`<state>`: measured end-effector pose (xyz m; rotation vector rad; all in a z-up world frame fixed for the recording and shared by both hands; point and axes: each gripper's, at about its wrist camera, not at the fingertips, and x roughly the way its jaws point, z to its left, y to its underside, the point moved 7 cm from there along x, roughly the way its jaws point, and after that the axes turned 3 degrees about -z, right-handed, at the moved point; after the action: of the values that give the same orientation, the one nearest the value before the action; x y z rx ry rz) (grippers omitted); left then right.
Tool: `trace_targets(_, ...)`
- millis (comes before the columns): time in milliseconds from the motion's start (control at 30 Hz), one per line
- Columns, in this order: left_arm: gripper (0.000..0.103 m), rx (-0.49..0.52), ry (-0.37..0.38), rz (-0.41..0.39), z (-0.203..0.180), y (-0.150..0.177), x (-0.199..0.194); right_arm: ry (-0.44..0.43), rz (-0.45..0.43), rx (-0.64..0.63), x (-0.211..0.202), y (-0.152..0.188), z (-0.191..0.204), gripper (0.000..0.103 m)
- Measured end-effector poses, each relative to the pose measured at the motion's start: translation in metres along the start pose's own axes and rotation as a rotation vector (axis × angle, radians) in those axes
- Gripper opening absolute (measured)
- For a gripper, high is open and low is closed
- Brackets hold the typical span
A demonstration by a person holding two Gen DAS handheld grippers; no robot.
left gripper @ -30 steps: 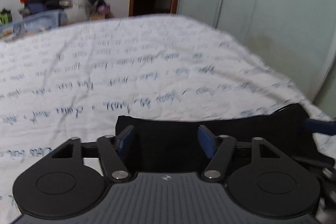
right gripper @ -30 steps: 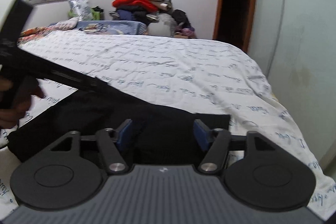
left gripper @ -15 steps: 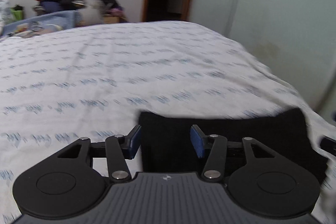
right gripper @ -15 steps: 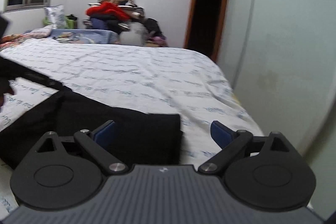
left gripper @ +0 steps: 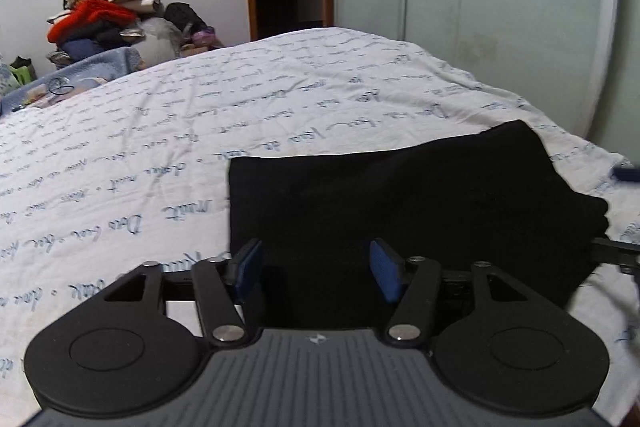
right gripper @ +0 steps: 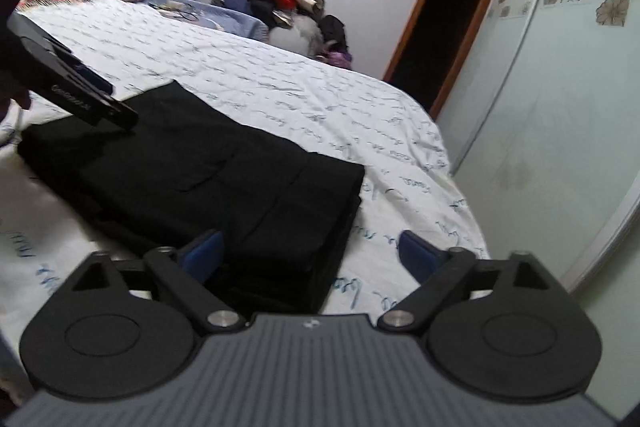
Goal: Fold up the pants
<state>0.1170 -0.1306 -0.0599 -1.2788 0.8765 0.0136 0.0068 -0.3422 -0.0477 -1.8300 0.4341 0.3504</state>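
Nearest the lens, the left gripper (left gripper: 316,273) is seen with its blue pads apart, nothing pressed between them; its jaws have just been opening, and only the near edge of the black pants (left gripper: 400,211) lies beneath and ahead of the gap. The right gripper (right gripper: 310,253) is likewise spread wide with nothing clamped, its jaws having just been closing a little from a wider spread; the folded right-hand end of the pants sits between and just ahead of its pads. Compared with a second ago, the cloth has been released and is left flat on the bed (left gripper: 200,115) as a compact folded rectangle. It is judged that a fold has been completed. Beyond the bed, a heap of clothes (left gripper: 100,23) is piled against the wall.
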Motion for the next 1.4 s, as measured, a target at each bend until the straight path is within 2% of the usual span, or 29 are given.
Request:
trace_targets(67, 0.065, 0.016, -0.007, -0.004, -0.006, 0.001, 0.001, -0.052, 0.010, 0.062, -0.001, 0.003, 0.001, 0.055)
trace_targets(100, 0.065, 0.032, -0.009, -0.002, -0.010, 0.002, 0.001, -0.066, 0.014, 0.096, 0.000, 0.004, 0.000, 0.051)
trace_targets(233, 0.065, 0.076, 0.002, -0.019, -0.023, 0.003, -0.003, -0.085, 0.015, 0.144, 0.004, 0.006, 0.002, 0.045)
trace_targets(333, 0.065, 0.115, 0.032, -0.044, -0.035, 0.002, -0.008, -0.088, 0.011, 0.150, 0.002, 0.008, 0.004, 0.044)
trace_targets(433, 0.075, 0.185, 0.085, -0.062, -0.053, 0.004, -0.014, -0.087, 0.003, 0.161, 0.004, 0.007, 0.003, 0.041)
trace_targets(500, 0.077, 0.245, 0.128, -0.085, -0.066, 0.007, -0.020, -0.091, -0.006, 0.204, 0.003, 0.007, -0.001, 0.039)
trace_targets(533, 0.077, 0.281, 0.142, -0.096, -0.074, 0.009, -0.022, -0.096, -0.010, 0.237, 0.003, 0.006, -0.004, 0.035)
trace_targets(567, 0.077, 0.320, 0.154, -0.105, -0.081, 0.010, -0.024, -0.096, -0.015, 0.263, 0.003, 0.005, -0.008, 0.011)
trace_targets(600, 0.077, 0.354, 0.161, -0.117, -0.087, 0.012, -0.026, -0.070, -0.018, 0.284, 0.004, 0.004, -0.014, 0.009)
trace_targets(667, 0.077, 0.420, 0.161, -0.147, -0.100, 0.016, -0.028, -0.098, -0.027, 0.342, 0.004, 0.001, -0.022, 0.009)
trace_targets(767, 0.077, 0.477, 0.178, -0.157, -0.111, 0.021, -0.030, -0.080, -0.032, 0.312, 0.004, -0.002, -0.022, 0.008)
trace_targets(833, 0.077, 0.489, 0.202, -0.154, -0.115, 0.023, -0.032, -0.055, -0.030, 0.304, 0.001, 0.000, -0.026, 0.009)
trace_targets(933, 0.077, 0.496, 0.207, -0.154, -0.117, 0.024, -0.030, -0.067, 0.000, 0.366, -0.002, 0.009, -0.037, 0.013)
trace_targets(1033, 0.077, 0.491, 0.207, -0.147, -0.119, 0.024, -0.027, -0.124, -0.002, 0.444, -0.005, 0.015, -0.040, 0.013)
trace_targets(1133, 0.077, 0.498, 0.205, -0.149, -0.122, 0.023, -0.027, -0.157, -0.003, 0.461, 0.001, 0.016, -0.037, 0.014)
trace_targets(1167, 0.077, 0.502, 0.205, -0.150, -0.122, 0.023, -0.027, -0.169, 0.006, 0.456, 0.004, 0.016, -0.035, 0.024)
trace_targets(1200, 0.077, 0.504, 0.204, -0.151, -0.122, 0.023, -0.027, -0.176, 0.014, 0.451, 0.007, 0.016, -0.032, 0.029)
trace_targets(1267, 0.077, 0.498, 0.206, -0.146, -0.122, 0.022, -0.025, -0.186, 0.018, 0.439, 0.011, 0.016, -0.027, 0.034)
trace_targets(1300, 0.077, 0.492, 0.208, -0.142, -0.121, 0.022, -0.025, -0.184, 0.014, 0.429, 0.010, 0.016, -0.025, 0.033)
trace_targets(1400, 0.077, 0.469, 0.212, -0.139, -0.119, 0.019, -0.025, -0.165, 0.001, 0.399, 0.006, 0.013, -0.024, 0.018)
